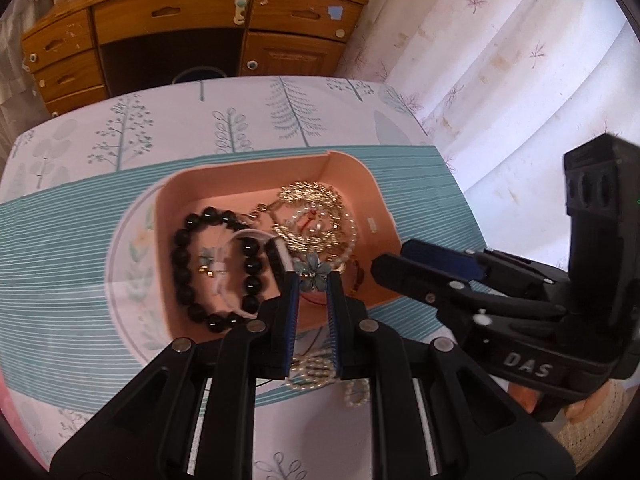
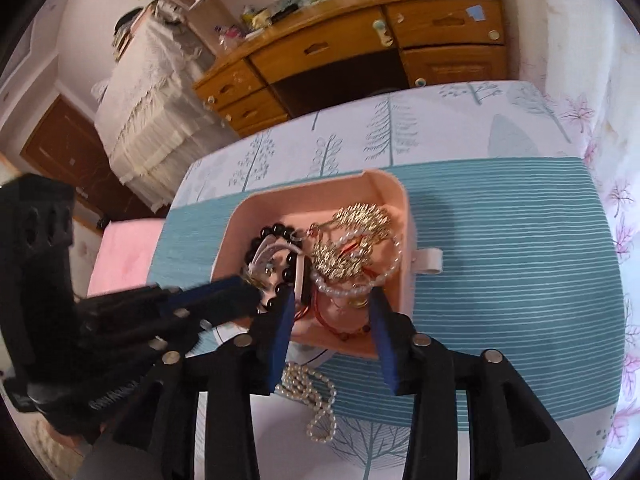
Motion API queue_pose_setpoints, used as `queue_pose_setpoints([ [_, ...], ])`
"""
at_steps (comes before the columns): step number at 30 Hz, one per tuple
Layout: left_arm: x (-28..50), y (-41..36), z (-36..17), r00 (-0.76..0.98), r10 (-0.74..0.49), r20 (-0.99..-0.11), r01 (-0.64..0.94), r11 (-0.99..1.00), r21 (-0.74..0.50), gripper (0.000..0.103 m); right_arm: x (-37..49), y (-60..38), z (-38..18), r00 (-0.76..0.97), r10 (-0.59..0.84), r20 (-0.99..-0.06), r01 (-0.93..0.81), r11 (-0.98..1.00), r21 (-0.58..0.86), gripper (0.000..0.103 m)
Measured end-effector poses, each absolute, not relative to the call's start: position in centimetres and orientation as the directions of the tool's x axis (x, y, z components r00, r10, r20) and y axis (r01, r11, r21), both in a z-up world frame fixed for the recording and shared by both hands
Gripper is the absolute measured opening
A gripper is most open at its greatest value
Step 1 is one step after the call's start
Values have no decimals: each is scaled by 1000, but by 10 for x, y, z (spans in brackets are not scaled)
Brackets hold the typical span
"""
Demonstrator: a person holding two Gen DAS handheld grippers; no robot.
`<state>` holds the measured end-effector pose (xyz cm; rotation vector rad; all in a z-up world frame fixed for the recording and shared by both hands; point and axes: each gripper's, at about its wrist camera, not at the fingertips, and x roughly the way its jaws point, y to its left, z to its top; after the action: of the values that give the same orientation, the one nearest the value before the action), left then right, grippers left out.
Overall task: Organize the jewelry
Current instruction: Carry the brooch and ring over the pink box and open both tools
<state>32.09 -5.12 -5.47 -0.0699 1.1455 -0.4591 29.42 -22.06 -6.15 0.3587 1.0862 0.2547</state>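
An open pink box (image 1: 240, 172) (image 2: 320, 196) sits on the teal-striped tablecloth (image 1: 60, 240). It holds a black bead bracelet (image 1: 180, 256) (image 2: 276, 232), a gold chain (image 1: 312, 200) (image 2: 356, 216) and a pearl strand (image 2: 352, 290). My left gripper (image 1: 311, 284) (image 2: 248, 292) hangs over the box's near side, its jaws nearly together on a small blue flower ornament (image 1: 314, 270). My right gripper (image 2: 332, 332) (image 1: 394, 260) stands open over the box's near rim, gripping nothing. A pearl necklace (image 2: 316, 400) (image 1: 316, 368) lies on the cloth in front of the box, under both grippers.
A wooden desk with drawers (image 1: 160, 12) (image 2: 360, 40) stands beyond the table. A leaf-print curtain (image 1: 500, 80) hangs on the right. A white tab (image 2: 430, 260) sticks out of the box's right wall. A pink block (image 2: 124, 252) lies off the table's left edge.
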Motion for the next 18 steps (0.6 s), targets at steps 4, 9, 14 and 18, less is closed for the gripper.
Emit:
queue_pose_setpoints([
  [4, 321, -63, -62, 318, -378, -869, 332, 903, -271, 11, 287, -227, -56, 479, 331, -813, -13, 929, 370, 38],
  [9, 321, -69, -72, 282, -369, -885, 322, 906, -275, 12, 269, -235, -49, 496, 310, -811, -26, 939, 344, 38],
  [14, 319, -67, -79, 248, -361, -899, 313, 908, -278, 12, 251, -241, -45, 503, 298, -811, -39, 946, 322, 38],
  [18, 311, -62, -72, 260, -350, -900, 313, 912, -265, 13, 241, -242, -45, 502, 305, -809, -42, 943, 329, 38],
])
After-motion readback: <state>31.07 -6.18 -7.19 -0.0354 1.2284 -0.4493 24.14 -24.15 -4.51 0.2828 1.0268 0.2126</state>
